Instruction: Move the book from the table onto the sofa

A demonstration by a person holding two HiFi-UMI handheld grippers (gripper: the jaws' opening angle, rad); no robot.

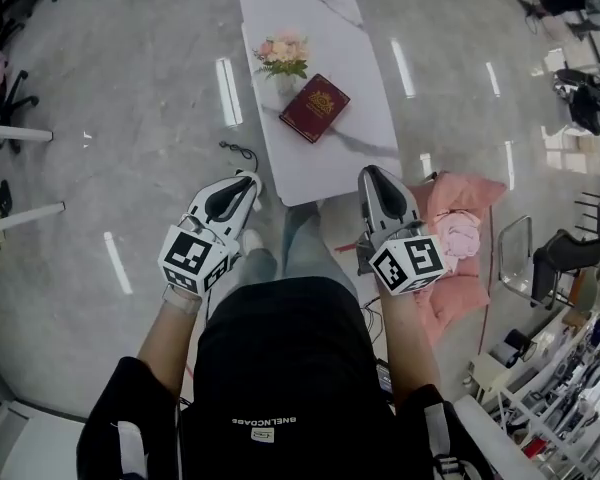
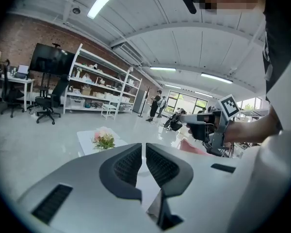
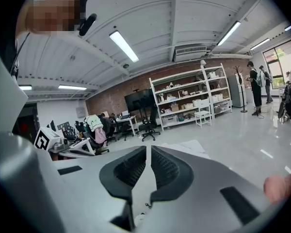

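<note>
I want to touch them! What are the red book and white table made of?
The book: dark-red cover, maybe cloth or leatherette, with shiny gold stamping. The table: smooth white top with grey veins, so marble or a marble-look print.

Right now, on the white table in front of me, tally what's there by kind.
Book: 1
Flower bouquet: 1
Total on the table: 2
</note>
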